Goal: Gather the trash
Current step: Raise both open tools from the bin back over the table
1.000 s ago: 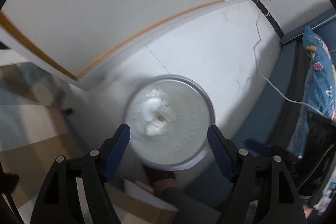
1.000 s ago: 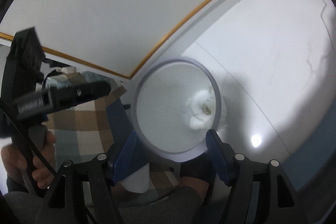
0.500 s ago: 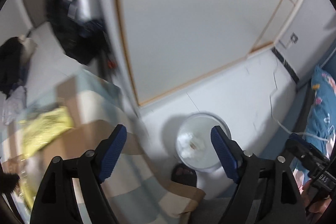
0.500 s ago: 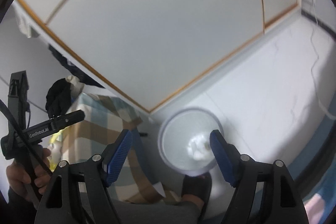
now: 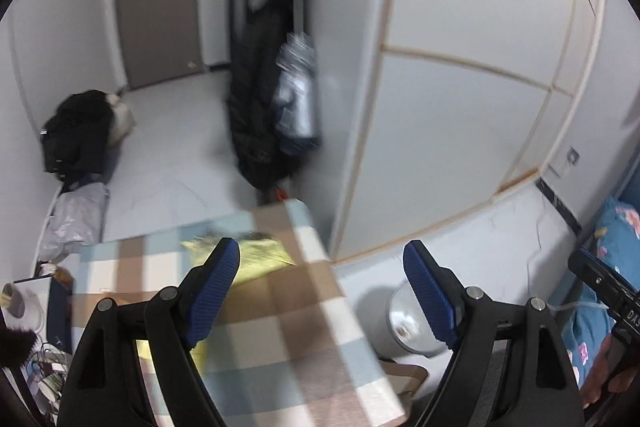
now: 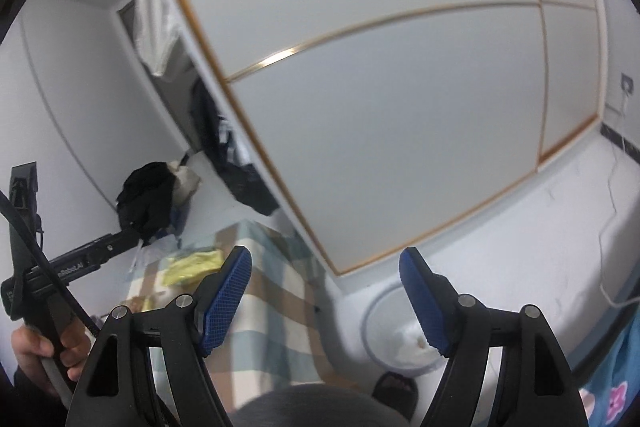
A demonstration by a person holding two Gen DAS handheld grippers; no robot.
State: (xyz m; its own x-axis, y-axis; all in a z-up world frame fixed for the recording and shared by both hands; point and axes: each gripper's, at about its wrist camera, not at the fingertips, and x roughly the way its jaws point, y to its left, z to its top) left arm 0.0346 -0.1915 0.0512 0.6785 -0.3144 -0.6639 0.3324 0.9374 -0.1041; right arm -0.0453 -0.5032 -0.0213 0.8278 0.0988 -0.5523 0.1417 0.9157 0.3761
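The big white wardrobe with thin gold-brown lines fills most of the room's far side. It stands by the white floor, so there is only a narrow lane beside it.

Next in size is the table under a blue, brown and white checked cloth. It stands close to the wardrobe. Things that could be trash lie on top of it, where hands can reach them.

The round grey trash bin with a white bag inside sits on the floor just beside the table corner. That looks like a handy spot, because trash from the table only has a short way to go. White crumpled paper already lies in the bottom of it.

On the cloth lies a flat yellow wrapper. It is blurry, but it looks like the next piece to collect.

The left gripper has its blue pads spread wide with nothing between them. It points down at the table, with the yellow wrapper showing just past its left pad. The right gripper is spread wide too and holds nothing. Both sets of jaws have just been opening, probably so they are ready to pinch the next piece.
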